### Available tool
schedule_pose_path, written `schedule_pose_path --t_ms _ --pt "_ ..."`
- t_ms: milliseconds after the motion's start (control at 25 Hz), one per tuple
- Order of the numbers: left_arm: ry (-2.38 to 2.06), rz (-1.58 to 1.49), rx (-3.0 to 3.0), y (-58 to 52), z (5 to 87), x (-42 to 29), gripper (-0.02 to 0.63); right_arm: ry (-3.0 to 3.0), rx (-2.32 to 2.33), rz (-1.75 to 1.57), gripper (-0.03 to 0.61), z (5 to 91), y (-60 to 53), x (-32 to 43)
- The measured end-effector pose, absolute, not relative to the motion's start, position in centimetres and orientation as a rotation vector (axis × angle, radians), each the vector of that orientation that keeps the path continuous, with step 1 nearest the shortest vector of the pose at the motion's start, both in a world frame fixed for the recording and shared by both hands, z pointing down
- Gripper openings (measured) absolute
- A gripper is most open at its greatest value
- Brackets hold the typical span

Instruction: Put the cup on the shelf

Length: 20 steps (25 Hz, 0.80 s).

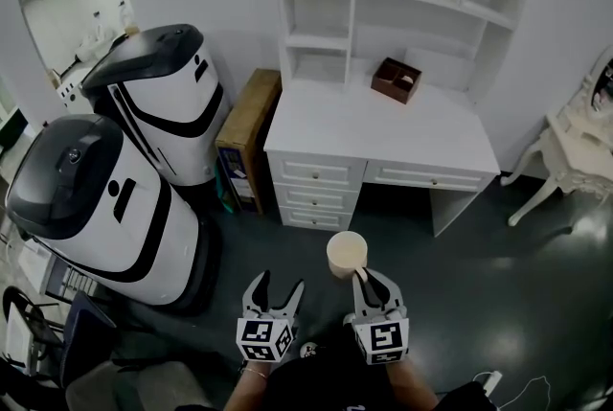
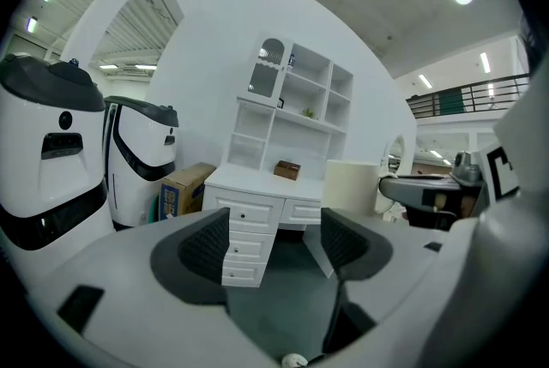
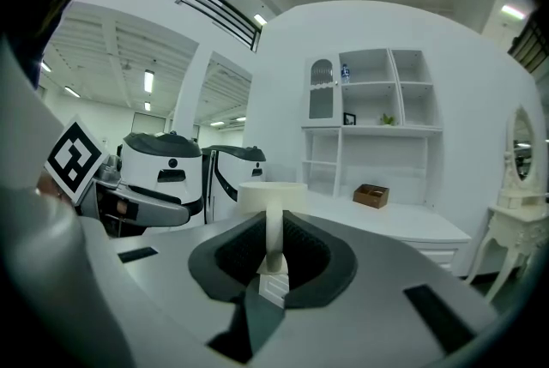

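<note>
A cream cup [image 1: 347, 253] hangs above the dark floor in front of the white desk [image 1: 383, 136], and my right gripper [image 1: 369, 283] is shut on its handle. In the right gripper view the thin handle [image 3: 274, 229] stands upright between the pads, with the cup's rim [image 3: 271, 187] above them. The white shelf unit [image 1: 402, 2] rises from the back of the desk, well ahead of both grippers. My left gripper [image 1: 271, 294] is beside the right one, open and holding nothing. The left gripper view shows the cup [image 2: 350, 186] to the right of its jaws.
Two large white-and-black machines [image 1: 163, 93] [image 1: 91, 208] stand at the left. A cardboard box [image 1: 247, 126] leans between them and the desk. A brown box [image 1: 397, 79] sits on the desktop. A white ornate side table [image 1: 575, 141] is at the right.
</note>
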<state>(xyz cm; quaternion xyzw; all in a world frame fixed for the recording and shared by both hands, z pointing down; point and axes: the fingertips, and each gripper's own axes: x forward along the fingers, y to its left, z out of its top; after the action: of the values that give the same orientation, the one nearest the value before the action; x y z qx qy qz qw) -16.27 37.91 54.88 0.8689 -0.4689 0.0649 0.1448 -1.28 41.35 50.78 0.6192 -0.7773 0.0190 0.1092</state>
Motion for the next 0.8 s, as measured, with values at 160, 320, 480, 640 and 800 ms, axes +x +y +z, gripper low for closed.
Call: schedule_pose_path --t_ms 160,320,480,640,800 --pt "-1.375 0.175 2.498 37.3 54.9 -16.3 0.316 -2.282 1.805 0.049 0.052 51.1 40.3 -1.1" --pt "-1.414 0.181 2.465 35.6 55.4 -16.4 0.316 -2.304 1.783 0.045 0.052 51.5 37.9 -0.6" --pt "-1.458 0.209 2.442 32.9 55.6 -15.9 0.316 -2.336 1.763 0.054 0.052 51.8 34.3 0.5" --pt "-1.513 0.23 2.412 29.2 55.5 -15.0 0.316 -2.369 1.725 0.062 0.051 52.5 29.4 2.0" --pt "-1.556 0.232 2.375 24.5 55.4 -13.4 0.316 -2.406 1.681 0.048 0.052 52.6 23.8 3.7"
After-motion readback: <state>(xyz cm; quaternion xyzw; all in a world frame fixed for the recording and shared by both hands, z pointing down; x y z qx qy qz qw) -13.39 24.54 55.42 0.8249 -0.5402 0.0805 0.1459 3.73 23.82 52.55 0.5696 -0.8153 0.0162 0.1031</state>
